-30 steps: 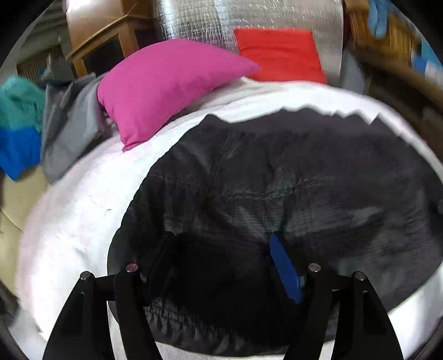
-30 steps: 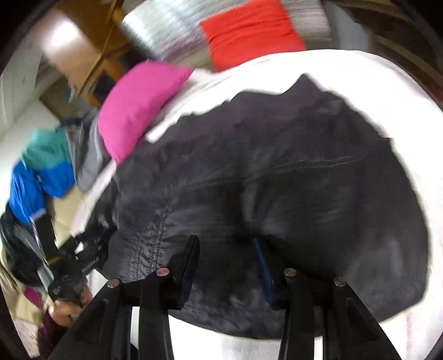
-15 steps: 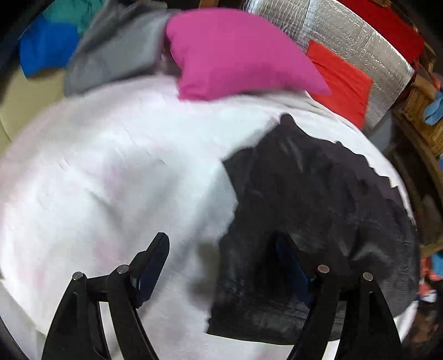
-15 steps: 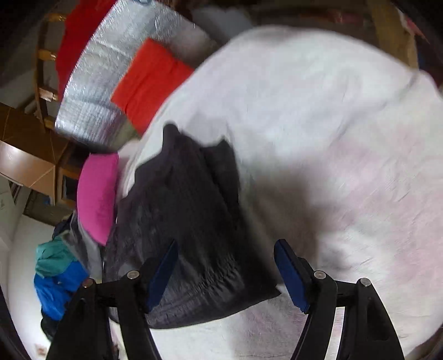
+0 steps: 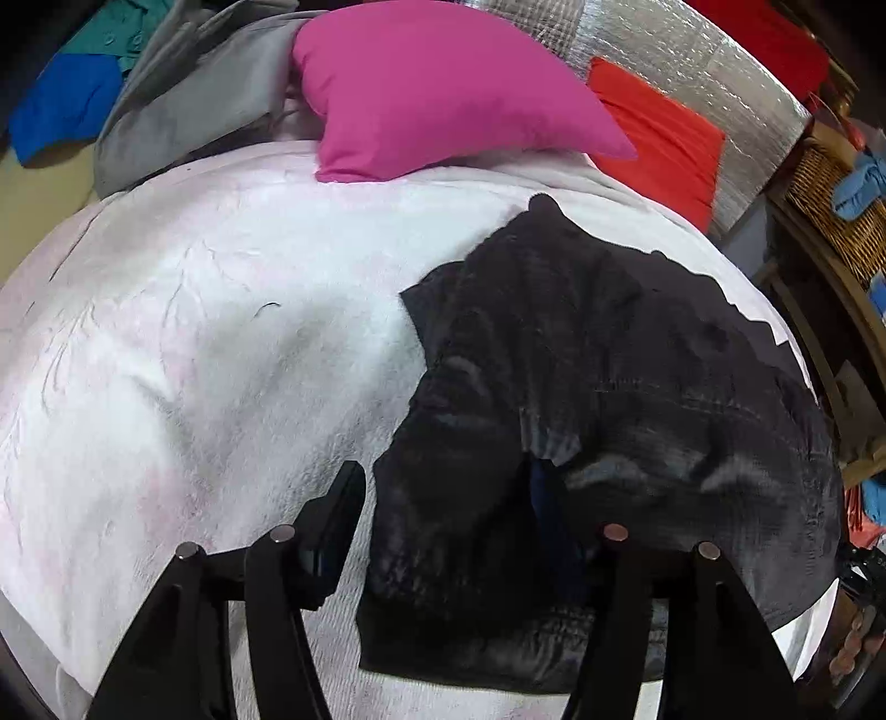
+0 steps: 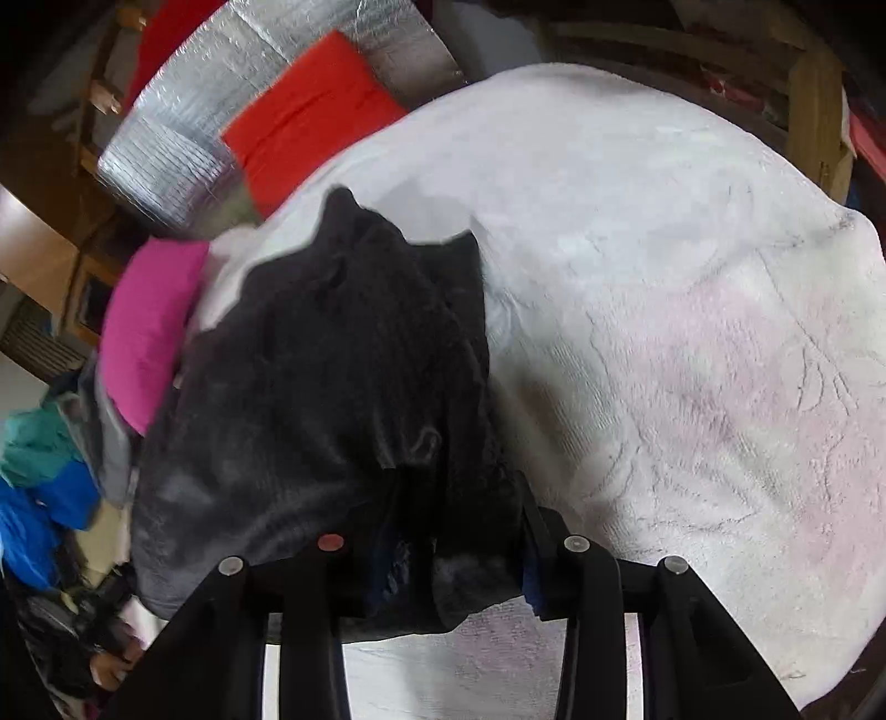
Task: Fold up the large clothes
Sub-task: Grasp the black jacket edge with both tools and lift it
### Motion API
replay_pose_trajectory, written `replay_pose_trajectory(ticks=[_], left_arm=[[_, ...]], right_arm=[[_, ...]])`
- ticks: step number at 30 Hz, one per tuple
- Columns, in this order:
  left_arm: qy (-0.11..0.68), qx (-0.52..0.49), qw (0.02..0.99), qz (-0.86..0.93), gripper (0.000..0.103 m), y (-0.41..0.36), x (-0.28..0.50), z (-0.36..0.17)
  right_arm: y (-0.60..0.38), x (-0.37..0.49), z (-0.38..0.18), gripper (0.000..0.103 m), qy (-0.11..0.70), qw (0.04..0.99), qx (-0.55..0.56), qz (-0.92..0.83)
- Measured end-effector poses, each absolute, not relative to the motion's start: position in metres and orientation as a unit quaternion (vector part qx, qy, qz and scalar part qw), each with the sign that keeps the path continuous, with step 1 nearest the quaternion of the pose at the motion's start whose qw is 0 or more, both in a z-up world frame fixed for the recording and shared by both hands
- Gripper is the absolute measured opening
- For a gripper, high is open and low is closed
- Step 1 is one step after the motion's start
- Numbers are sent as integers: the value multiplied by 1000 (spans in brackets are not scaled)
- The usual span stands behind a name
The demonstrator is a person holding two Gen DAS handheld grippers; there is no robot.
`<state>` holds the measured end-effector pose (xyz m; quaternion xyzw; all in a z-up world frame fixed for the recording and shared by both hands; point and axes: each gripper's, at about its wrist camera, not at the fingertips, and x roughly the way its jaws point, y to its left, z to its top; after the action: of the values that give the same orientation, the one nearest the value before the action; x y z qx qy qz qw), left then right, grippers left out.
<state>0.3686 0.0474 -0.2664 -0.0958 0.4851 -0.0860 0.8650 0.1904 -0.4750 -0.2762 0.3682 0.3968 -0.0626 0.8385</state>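
A black garment (image 5: 609,360) lies folded into a narrower heap on the white blanket (image 5: 194,332). My left gripper (image 5: 443,498) straddles its left edge. One finger (image 5: 338,509) rests on bare blanket, clear of the cloth, and the other is tucked under a flap. Its jaws are closing with the edge between them, and the pads do not press. In the right wrist view the black garment (image 6: 332,387) bunches between the fingers of my right gripper (image 6: 459,554). Those jaws are closing, and cloth fills the gap at the garment's right edge.
A pink pillow (image 5: 432,83), a red cushion (image 5: 659,133) and a silver foil sheet (image 5: 692,50) lie at the bed's far end. Grey clothes (image 5: 194,111) and blue and teal clothes (image 5: 61,105) are piled far left. A wicker basket (image 5: 841,210) stands right. White blanket (image 6: 692,277) spreads right.
Both grippers moved off the spread garment's middle to its opposite side edges. The garment now looks narrower. The right jaws widened, then closed on cloth; the left narrowed slightly.
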Motion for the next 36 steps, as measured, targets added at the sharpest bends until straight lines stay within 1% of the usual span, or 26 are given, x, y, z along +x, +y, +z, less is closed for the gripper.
replay_pose_trajectory(ticks=[1, 2, 3, 5, 7, 8, 11, 14, 16, 20, 22, 24, 26, 28, 29, 30, 31, 32, 34, 35, 36], left_arm=[[480, -97, 868, -83, 64, 49, 365, -262], [473, -95, 872, -78, 63, 50, 360, -256], [465, -92, 878, -73, 63, 51, 354, -250], [435, -98, 892, -71, 64, 58, 336, -236], [407, -112, 903, -82, 70, 64, 316, -225], [401, -119, 904, -87, 74, 67, 305, -222], [405, -126, 899, -107, 75, 64, 286, -226], [440, -122, 882, -121, 75, 57, 286, -237], [460, -139, 868, -125, 75, 55, 295, -247], [492, -234, 829, -128, 75, 65, 302, -267], [496, -258, 820, -122, 75, 66, 308, -272], [497, -273, 816, -116, 75, 65, 312, -276], [493, -281, 816, -113, 75, 63, 317, -280], [490, -280, 818, -112, 75, 59, 319, -281], [486, -277, 821, -112, 71, 57, 321, -280], [480, -272, 826, -112, 65, 55, 322, -278], [474, -265, 832, -113, 62, 53, 322, -275], [465, -251, 841, -115, 59, 48, 323, -271], [458, -222, 853, -114, 58, 43, 325, -268], [467, -201, 854, -109, 59, 36, 328, -273], [479, -189, 851, -105, 62, 33, 331, -277]], right_arm=[[-478, 182, -272, 56, 384, 838, 382, -65], [-480, 175, -270, 64, 374, 836, 395, -69], [-481, 167, -268, 75, 363, 836, 406, -72], [-483, 150, -261, 75, 332, 838, 427, -69], [-478, 137, -254, 77, 308, 843, 438, -54], [-474, 133, -254, 78, 301, 841, 449, -35], [-459, 137, -262, 80, 309, 818, 485, 16], [-435, 147, -282, 80, 349, 788, 506, 42], [-425, 157, -295, 80, 360, 769, 526, 44], [-424, 177, -314, 80, 351, 743, 570, 31], [-425, 188, -322, 80, 336, 735, 588, 21], [-423, 193, -321, 80, 322, 747, 581, 5], [-419, 197, -315, 76, 312, 769, 558, -14], [-415, 199, -308, 58, 318, 792, 520, -37], [-412, 199, -302, 55, 317, 805, 500, -45], [-409, 197, -294, 48, 307, 818, 483, -51], [-405, 196, -281, 45, 293, 838, 457, -56], [-401, 195, -270, 44, 283, 855, 430, -61], [-390, 201, -255, 44, 280, 883, 367, -81], [-388, 206, -257, 44, 294, 883, 353, -91], [-390, 214, -268, 44, 323, 872, 354, -100]])
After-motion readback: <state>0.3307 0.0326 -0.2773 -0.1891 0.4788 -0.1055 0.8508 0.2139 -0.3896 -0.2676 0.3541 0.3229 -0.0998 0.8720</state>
